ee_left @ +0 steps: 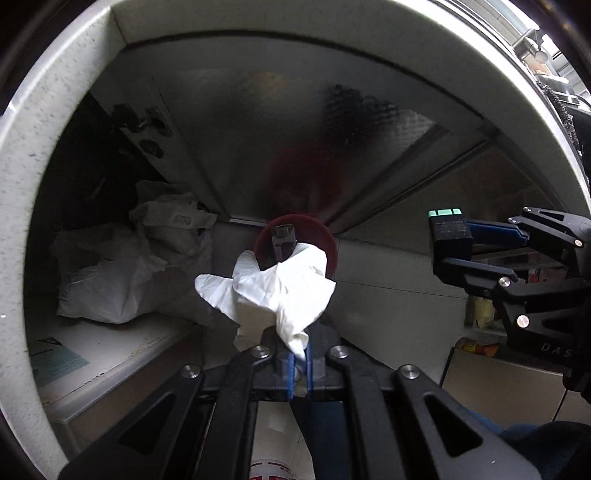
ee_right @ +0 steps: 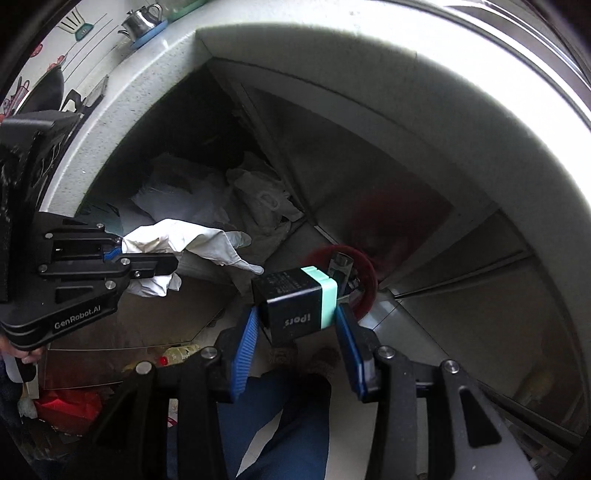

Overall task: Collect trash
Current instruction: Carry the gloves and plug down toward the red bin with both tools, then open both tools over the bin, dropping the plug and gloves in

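Nearest to you, your left gripper (ee_left: 300,363) has its blue pads pressed tight together on a crumpled white tissue (ee_left: 273,284), which billows out past the fingertips. Your right gripper (ee_right: 295,325) stands partly open with its pads clamped on the two sides of a small black box with a mint-green end (ee_right: 301,301); the same box shows at the fingertips in the left wrist view too. Both grippers point steeply down, side by side but apart.

Below the tissue and the box stands a dark red bin (ee_left: 295,242) on the floor; something grey lies inside it, though the blur makes it hard to say what. The bin sits against the foot of a dull metal cabinet front (ee_left: 280,129).

To the left of the bin, a heap of white plastic bags (ee_left: 122,266) fills an open, dark space under the counter. A pale speckled countertop edge (ee_left: 55,122) curves above it all, and on its far end sits a steel kettle (ee_right: 142,20).
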### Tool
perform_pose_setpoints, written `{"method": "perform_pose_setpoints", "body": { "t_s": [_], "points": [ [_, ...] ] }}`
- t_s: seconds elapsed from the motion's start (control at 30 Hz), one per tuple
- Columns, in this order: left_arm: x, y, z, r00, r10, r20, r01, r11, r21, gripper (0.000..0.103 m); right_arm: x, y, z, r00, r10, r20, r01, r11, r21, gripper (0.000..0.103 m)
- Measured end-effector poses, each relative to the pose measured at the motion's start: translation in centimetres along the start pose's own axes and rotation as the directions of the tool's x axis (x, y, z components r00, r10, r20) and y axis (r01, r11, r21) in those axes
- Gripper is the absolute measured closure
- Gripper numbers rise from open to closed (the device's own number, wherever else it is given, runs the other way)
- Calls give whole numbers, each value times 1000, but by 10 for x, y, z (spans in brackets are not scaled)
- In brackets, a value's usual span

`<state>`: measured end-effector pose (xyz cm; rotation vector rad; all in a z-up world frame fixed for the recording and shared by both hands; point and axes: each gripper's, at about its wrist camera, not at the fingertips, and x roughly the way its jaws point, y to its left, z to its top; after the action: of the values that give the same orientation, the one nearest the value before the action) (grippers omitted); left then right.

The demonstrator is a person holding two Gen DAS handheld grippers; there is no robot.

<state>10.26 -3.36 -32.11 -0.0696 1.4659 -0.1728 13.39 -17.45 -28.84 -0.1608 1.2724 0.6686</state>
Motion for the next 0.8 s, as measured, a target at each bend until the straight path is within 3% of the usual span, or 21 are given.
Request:
{"method": "perform_pose_setpoints", "body": {
  "t_s": [0.4,0.7,0.73,0.8],
  "points": [
    [146,30,3,997,-11,-76,7,999,-47,100,141,-13,-4,997,-2,-77,6,998,57,62],
    [238,41,10,992,-51,-120,47,998,-35,100,223,-50,-10,992,-15,-122,22,998,59,66],
    [245,41,11,992,-45,-118,42,999,-29,100,227,-53,-11,991,-19,-130,27,998,60,85],
    [258,44,13,991,-56,-118,53,998,-30,100,235,-61,-15,990,-25,-140,34,998,60,91]
  ]
}}
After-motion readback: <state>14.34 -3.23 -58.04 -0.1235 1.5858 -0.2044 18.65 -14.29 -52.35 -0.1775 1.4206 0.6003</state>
